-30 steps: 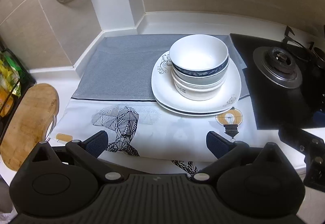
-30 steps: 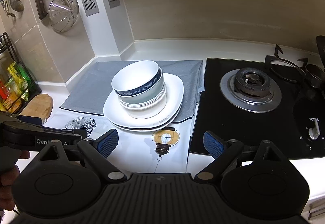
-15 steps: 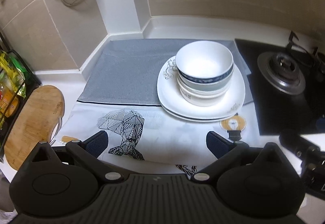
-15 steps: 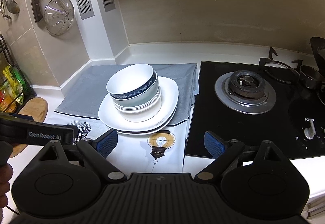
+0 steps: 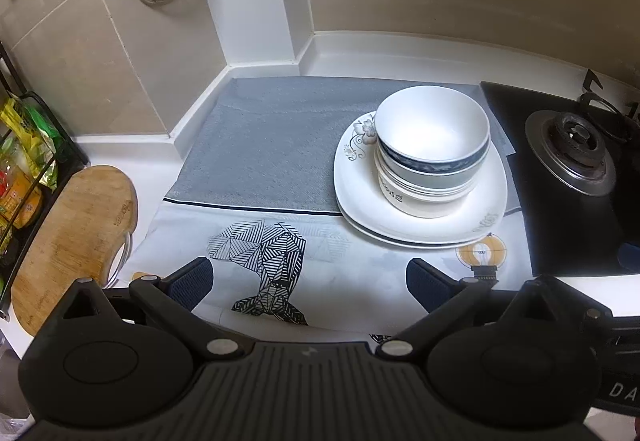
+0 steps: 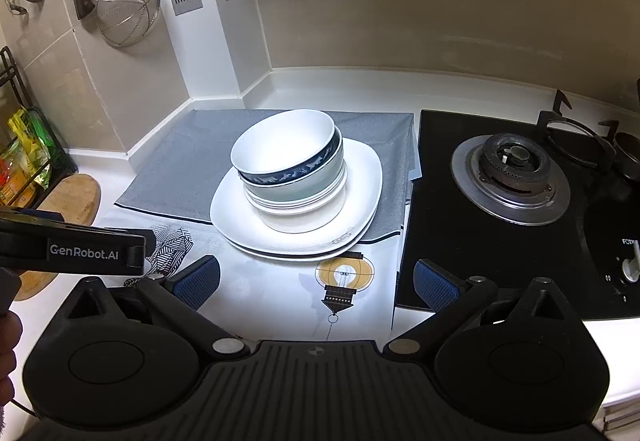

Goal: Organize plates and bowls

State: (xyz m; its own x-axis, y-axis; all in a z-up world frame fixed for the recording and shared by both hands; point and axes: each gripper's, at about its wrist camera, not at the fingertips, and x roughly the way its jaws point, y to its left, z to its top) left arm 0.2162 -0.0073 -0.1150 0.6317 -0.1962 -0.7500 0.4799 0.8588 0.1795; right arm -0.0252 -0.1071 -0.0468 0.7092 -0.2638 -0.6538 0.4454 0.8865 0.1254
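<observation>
Nested bowls (image 5: 432,145) stand on stacked white plates (image 5: 360,201) on the counter; the top bowl has a dark blue band. They also show in the right wrist view, bowls (image 6: 288,165) on plates (image 6: 240,217). My left gripper (image 5: 308,281) is open and empty, held back from the stack, which lies ahead to its right. My right gripper (image 6: 316,277) is open and empty, with the stack just ahead and slightly left. The left gripper's body (image 6: 72,251) shows at the left of the right wrist view.
A grey mat (image 5: 272,145) and a printed cloth (image 5: 264,253) cover the counter. A black gas stove (image 6: 512,177) lies to the right. A wooden cutting board (image 5: 68,241) and a rack of packets (image 5: 24,161) are at the left. A strainer (image 6: 128,7) hangs on the wall.
Both grippers have drawn back and risen a little from the stack, which looks smaller and farther. Both stay open. The bowls and plates have not moved.
</observation>
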